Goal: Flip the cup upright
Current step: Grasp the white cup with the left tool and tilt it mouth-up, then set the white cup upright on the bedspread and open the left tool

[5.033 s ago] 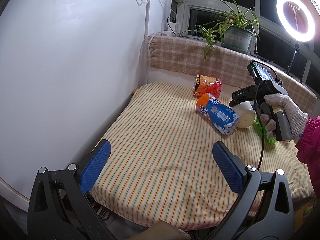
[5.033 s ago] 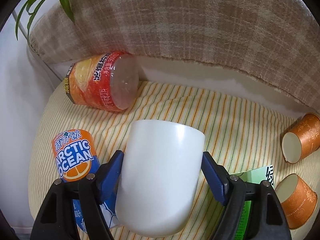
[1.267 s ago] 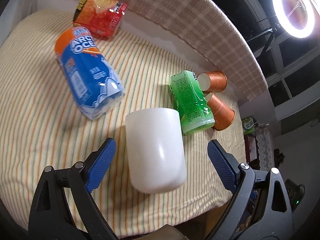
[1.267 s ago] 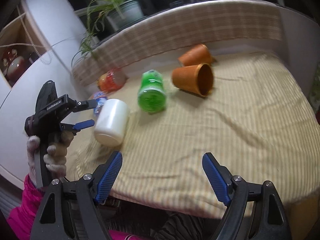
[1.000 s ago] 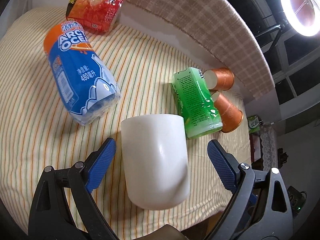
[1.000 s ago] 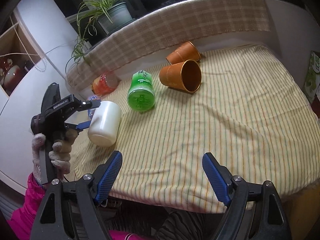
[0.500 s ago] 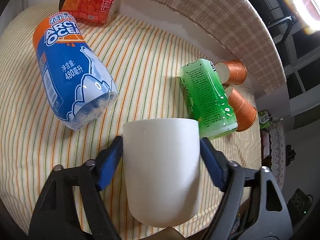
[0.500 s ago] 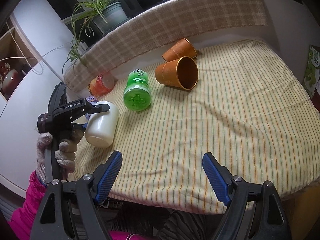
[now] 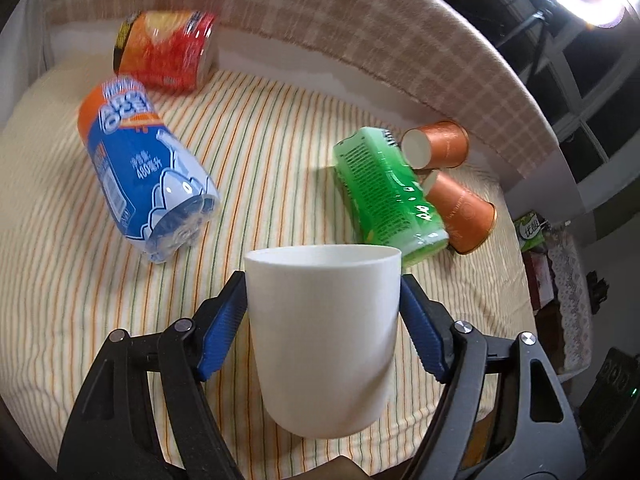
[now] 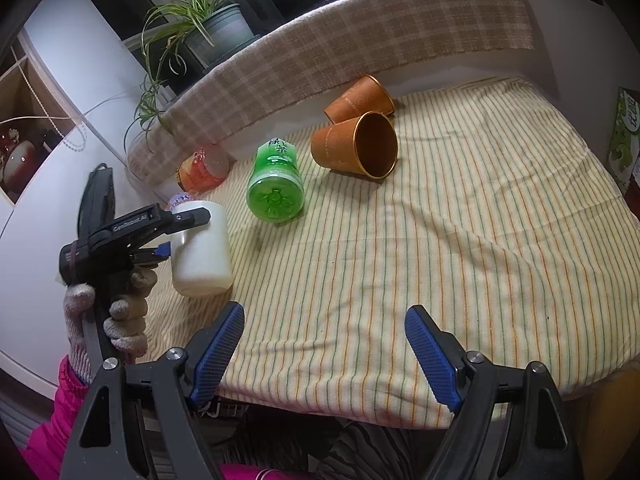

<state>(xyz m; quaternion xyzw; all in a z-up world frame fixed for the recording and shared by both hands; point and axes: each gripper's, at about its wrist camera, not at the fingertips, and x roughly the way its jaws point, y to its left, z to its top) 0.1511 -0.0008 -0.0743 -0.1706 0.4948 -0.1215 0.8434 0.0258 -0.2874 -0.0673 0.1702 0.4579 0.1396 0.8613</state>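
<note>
A moment ago my left gripper had its jaws wide around the white cup. Now they squeeze its sides near 6 o'clock. I think it sits mouth-up on the striped cloth. My right gripper waits with jaws wide apart, holding nothing.

White cup; blue gripper pads; cream cloth striped orange and green; green bottle; copper-orange paper cups; beige plaid backrest.
</note>
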